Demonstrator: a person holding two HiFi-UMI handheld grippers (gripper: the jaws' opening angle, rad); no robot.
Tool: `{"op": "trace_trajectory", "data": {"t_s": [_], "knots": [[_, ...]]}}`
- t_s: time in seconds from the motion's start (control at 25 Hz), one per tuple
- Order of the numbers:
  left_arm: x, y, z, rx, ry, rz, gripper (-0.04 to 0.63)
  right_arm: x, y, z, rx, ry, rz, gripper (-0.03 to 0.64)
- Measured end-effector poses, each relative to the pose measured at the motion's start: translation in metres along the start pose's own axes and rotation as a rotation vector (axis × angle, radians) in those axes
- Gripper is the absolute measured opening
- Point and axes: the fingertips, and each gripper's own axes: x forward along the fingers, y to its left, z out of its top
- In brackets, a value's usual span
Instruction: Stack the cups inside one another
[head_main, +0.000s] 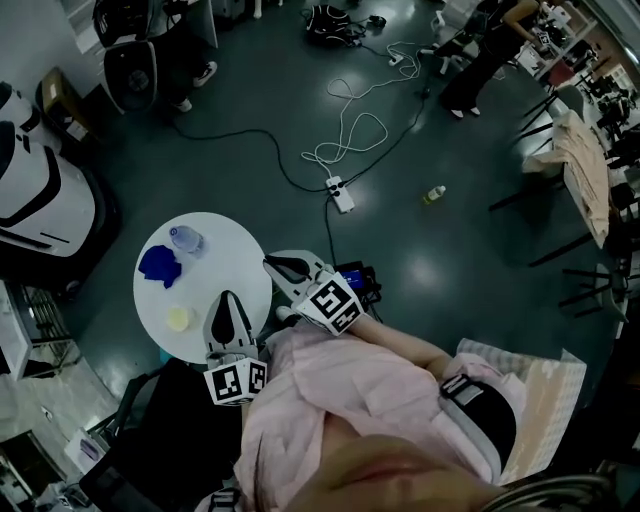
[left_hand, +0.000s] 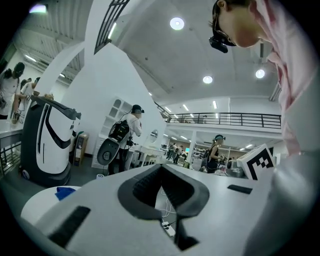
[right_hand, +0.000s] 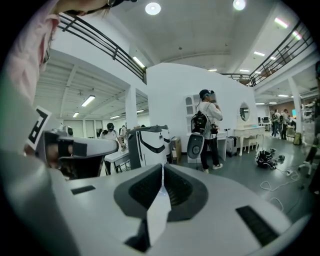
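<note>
Both grippers are idling, neither is working a cup. The left gripper (head_main: 228, 298) is hanging over the near edge of the round white table (head_main: 235, 250). Its jaws are pressed together with nothing between them, confirmed in the left gripper view (left_hand: 161, 168). The right gripper (head_main: 272, 263) is sitting just off the table's right rim. It is also fully closed and empty in the right gripper view (right_hand: 162, 169). Both cameras are looking out level across the room rather than down at the tabletop, so this is probably a neutral carry pose, not a reach.

The cups are lying apart on the table, none nested:
- The yellow cup (head_main: 179, 318) is standing just beside the left gripper.
- The clear cup (head_main: 187, 238) is standing at the far side.
- A blue item (head_main: 159, 265) is lying between them. It is likely a cup on its side, but the view is too small to be sure.

Stacking is not started. The jaws will need opening and tipping down first.
</note>
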Motion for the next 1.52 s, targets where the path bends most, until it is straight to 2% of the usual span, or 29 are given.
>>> {"op": "trace_trajectory", "data": {"t_s": [0.24,0.52,0.84,1.12,1.32,1.52], "knots": [[0.006,-0.015,0.003,0.005,0.007,-0.011,0.015,-0.012,-0.010,0.005,0.019,0.005,-0.014,0.035],[-0.007,-0.008,0.006,-0.004,-0.015,0.034,0.015,-0.008,0.001,0.006,0.008,0.006,0.020,0.035],[-0.033,0.009,0.009,-0.015,-0.041,0.134,0.015,0.005,0.025,0.004,-0.015,0.029,0.106,0.035],[-0.049,0.011,0.024,0.003,-0.067,0.210,0.015,0.005,0.036,0.025,-0.050,0.020,0.175,0.035],[-0.066,0.037,0.029,0.013,-0.104,0.268,0.015,0.029,0.062,0.028,-0.107,0.000,0.236,0.035],[-0.096,0.047,0.018,-0.019,-0.080,0.340,0.015,0.032,0.097,0.020,-0.107,0.034,0.319,0.035]]}}
